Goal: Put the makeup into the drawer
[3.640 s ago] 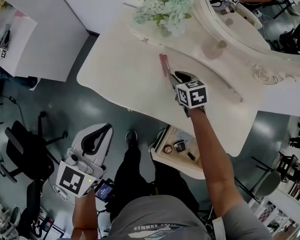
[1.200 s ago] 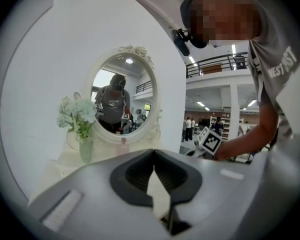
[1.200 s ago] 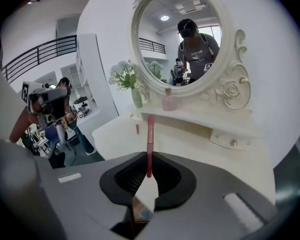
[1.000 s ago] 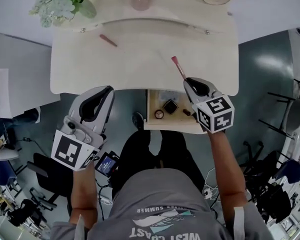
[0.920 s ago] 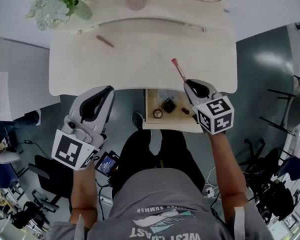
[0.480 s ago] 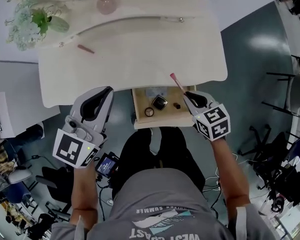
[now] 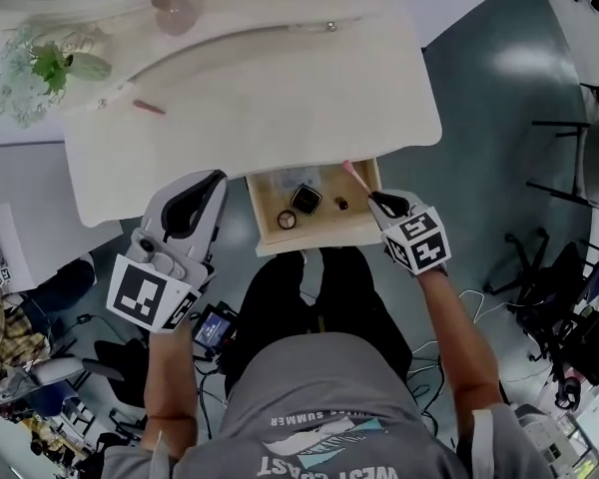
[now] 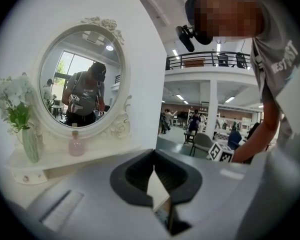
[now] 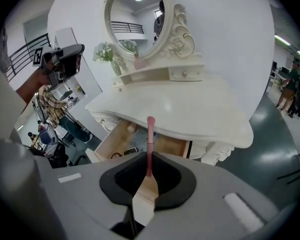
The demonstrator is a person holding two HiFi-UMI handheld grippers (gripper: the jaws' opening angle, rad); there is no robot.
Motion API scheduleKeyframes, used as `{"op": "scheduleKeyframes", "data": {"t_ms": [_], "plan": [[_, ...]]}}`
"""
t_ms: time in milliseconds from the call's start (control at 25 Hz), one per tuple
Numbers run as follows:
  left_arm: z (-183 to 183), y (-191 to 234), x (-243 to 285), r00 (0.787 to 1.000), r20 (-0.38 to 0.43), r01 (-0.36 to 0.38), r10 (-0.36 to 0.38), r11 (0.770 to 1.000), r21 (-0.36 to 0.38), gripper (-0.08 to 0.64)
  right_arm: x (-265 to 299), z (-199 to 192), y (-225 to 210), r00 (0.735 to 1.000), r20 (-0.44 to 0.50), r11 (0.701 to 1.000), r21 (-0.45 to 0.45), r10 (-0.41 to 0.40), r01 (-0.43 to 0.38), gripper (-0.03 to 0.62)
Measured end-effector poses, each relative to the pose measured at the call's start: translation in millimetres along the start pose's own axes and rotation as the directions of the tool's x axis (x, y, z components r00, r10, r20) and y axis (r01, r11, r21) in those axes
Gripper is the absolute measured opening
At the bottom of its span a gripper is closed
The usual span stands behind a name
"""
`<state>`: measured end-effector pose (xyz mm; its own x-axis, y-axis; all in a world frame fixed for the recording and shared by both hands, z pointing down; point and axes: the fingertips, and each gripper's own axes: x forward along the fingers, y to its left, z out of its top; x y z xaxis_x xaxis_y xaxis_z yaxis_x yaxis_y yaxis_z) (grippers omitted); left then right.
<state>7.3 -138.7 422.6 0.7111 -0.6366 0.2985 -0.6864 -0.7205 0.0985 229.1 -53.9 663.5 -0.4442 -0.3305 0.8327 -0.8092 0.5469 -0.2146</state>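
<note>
In the drawer (image 7: 314, 238) lie perhaps three cosmetics (image 7: 304, 199).

A cream table (image 7: 260, 98) with a scalloped edge stands against a white wall (image 8: 140, 44) on a glossy grey-green floor (image 7: 499, 98) that reflects ceiling lights. An oval mirror (image 8: 82, 79) in a carved white frame rises behind it. Dark chairs (image 7: 544, 267) stand at the right. A railed mezzanine (image 8: 210, 60) overlooks the bright open hall.

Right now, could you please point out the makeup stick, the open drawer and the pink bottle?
makeup stick (image 9: 150, 144), right gripper view, mid-shaft.
open drawer (image 7: 317, 236), head view, front wall.
pink bottle (image 8: 76, 148), left gripper view, body.
</note>
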Motion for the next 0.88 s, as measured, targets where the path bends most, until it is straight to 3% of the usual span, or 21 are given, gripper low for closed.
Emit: {"op": "scheduleKeyframes", "data": {"t_ms": [480,880], "plan": [[-3.3,-8.4,13.1,1.0,-0.022,-0.006,0.006,1.0,-0.005,0.002,36.7,-44.9,-15.0,0.988,-0.155,1.0,0.005,-0.021,0.022,0.037],[-7.3,4.1,5.7,0.999,-0.035,-0.033,0.032,0.999,-0.018,0.002,68.3,-51.7,-17.5,0.952,-0.301,0.998,-0.046,-0.049,0.036,0.037]]}}
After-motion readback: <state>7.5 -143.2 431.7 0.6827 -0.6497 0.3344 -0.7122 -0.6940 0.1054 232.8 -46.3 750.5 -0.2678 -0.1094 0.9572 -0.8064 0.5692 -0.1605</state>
